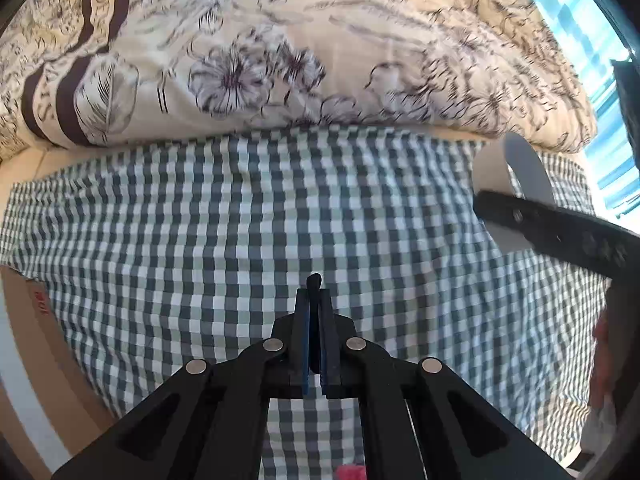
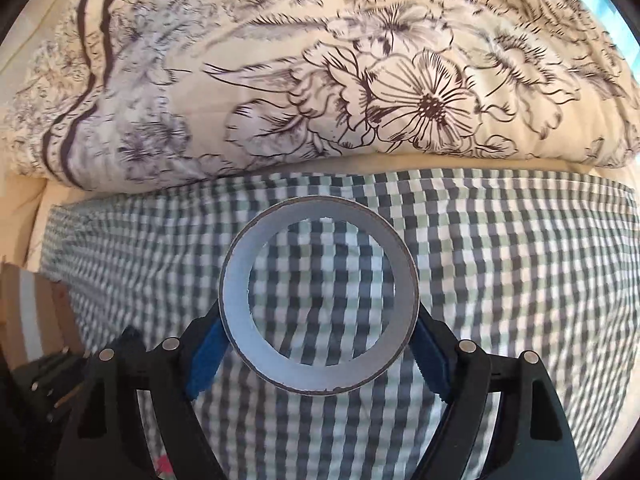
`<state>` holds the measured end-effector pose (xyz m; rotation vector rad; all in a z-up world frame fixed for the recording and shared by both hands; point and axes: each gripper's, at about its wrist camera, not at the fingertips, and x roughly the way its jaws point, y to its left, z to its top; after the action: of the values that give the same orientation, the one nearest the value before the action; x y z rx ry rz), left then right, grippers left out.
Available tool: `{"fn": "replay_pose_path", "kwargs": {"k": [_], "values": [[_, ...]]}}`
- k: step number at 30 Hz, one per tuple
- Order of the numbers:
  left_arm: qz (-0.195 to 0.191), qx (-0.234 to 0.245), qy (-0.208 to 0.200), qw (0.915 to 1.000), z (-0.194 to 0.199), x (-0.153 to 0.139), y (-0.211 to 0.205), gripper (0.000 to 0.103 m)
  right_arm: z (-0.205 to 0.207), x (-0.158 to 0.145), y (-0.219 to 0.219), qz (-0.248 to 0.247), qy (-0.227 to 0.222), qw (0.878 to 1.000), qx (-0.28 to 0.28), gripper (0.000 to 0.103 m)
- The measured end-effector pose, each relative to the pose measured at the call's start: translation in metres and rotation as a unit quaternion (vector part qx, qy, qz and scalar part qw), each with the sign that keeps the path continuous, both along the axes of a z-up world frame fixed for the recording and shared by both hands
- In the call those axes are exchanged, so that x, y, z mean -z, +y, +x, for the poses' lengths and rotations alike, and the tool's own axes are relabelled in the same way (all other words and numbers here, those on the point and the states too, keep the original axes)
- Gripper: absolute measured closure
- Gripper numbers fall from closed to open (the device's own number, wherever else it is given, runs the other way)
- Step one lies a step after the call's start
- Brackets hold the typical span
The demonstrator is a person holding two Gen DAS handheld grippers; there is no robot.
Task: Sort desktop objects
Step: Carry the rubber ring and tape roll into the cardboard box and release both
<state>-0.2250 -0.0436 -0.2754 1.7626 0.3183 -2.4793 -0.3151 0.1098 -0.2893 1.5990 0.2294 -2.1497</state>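
Green-and-white checked cloth (image 1: 280, 208) covers the desk, and behind it a cream quilt with dark flower prints (image 2: 360, 80) is heaped along the far edge, with a bright window at the far right of the left view. A brown cardboard box (image 1: 24, 344) sits at the cloth's left edge.

The right tongs (image 2: 319, 344) grip a roll of tape (image 2: 236, 280), its blue pads pressed against the roll's outer sides; the roll is held upright above the cloth, so the checks show through its hole. In the left view the same roll (image 1: 528, 168) appears at the right, partly hidden by the right tongs' black finger.

The left tongs (image 1: 319, 300) are pinched narrow on a small dark object (image 1: 314, 280), too little of it showing to name.
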Motion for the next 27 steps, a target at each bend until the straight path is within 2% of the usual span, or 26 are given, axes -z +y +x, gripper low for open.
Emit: {"fn": "replay_pose_path", "kwargs": {"k": [3,10,14,18,23,27], "values": [[-0.006,-0.001,0.013,0.9999,0.008,-0.024,0.001,0.100,0.004,-0.034,0.001,-0.031,-0.009,0.999,-0.004,0.022],[-0.009,-0.022,0.062,0.9978,0.027,-0.106,-0.008,0.100,0.048,-0.121,0.017,-0.045,0.012,0.998,-0.049,0.022],[-0.011,-0.034,0.090,0.9953,0.063,-0.157,-0.026,0.100,0.085,-0.158,0.021,-0.054,0.019,0.996,-0.063,0.022],[-0.026,-0.046,0.100,0.9936,0.100,-0.194,-0.055,0.100,0.126,-0.197,0.016,-0.073,0.032,0.993,-0.085,0.022],[-0.041,-0.079,0.105,0.9904,0.151,-0.221,-0.112,0.100,0.175,-0.221,-0.024,-0.098,0.029,0.986,-0.129,0.022],[-0.047,-0.094,0.095,0.9899,0.186,-0.215,-0.162,0.100,0.214,-0.218,-0.077,-0.103,0.025,0.982,-0.160,0.022]]}}
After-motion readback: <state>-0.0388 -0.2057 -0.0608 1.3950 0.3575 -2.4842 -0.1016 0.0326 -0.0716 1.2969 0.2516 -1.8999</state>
